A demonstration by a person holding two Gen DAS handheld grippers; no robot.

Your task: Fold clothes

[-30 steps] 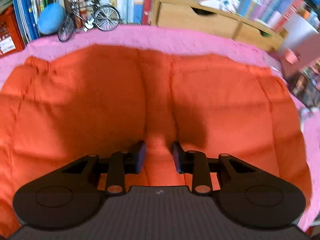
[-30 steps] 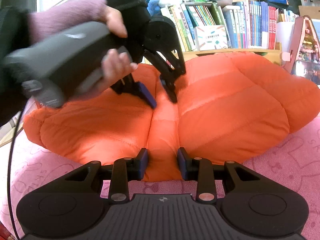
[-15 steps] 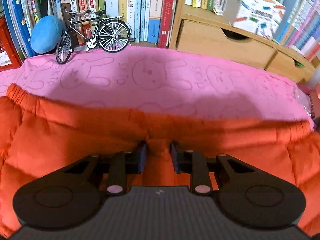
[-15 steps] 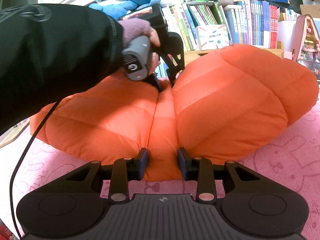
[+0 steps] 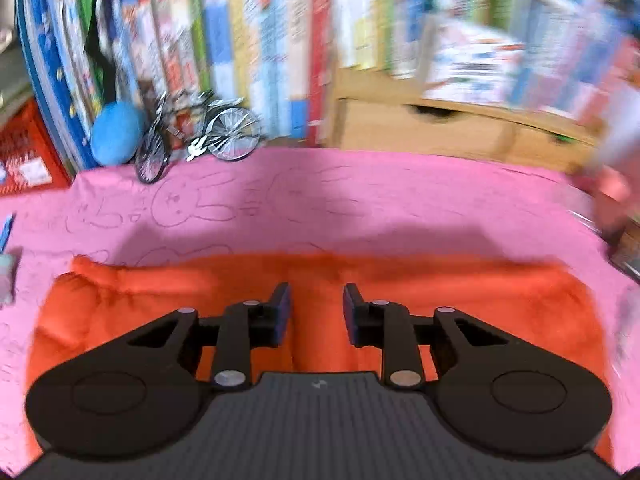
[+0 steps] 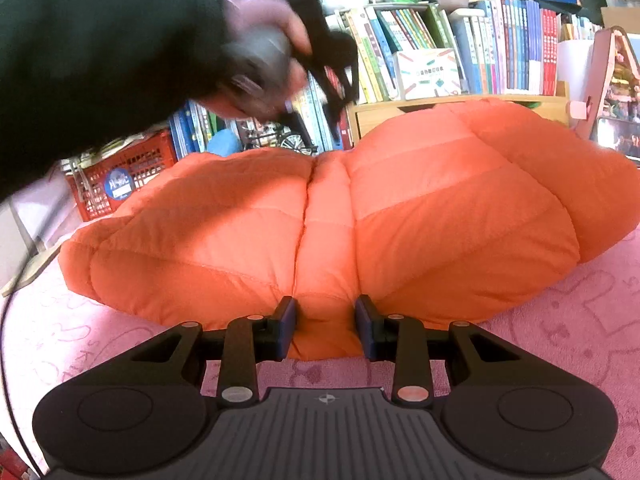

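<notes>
Orange quilted fabric, a puffy padded garment [image 6: 360, 216], is spread on a pink blanket [image 6: 560, 344] printed with rabbit outlines. The near edge of the garment is pinched at its centre seam by the right gripper [image 6: 325, 326], whose blue-padded fingers [image 6: 285, 326] are pressed against a fold of the fabric from either side. The left gripper [image 5: 316, 314] is seen raised above the far edge of the garment; its jaws have just been opening slightly, and in the right wrist view it hangs clear of the fabric, blurred, in a hand [image 6: 264, 76] with a dark sleeve [image 6: 104, 64]. Beyond the left gripper, a small model bicycle [image 5: 200, 140] and a blue ball [image 5: 116, 136] are set before a row of books [image 5: 248, 48].
</notes>
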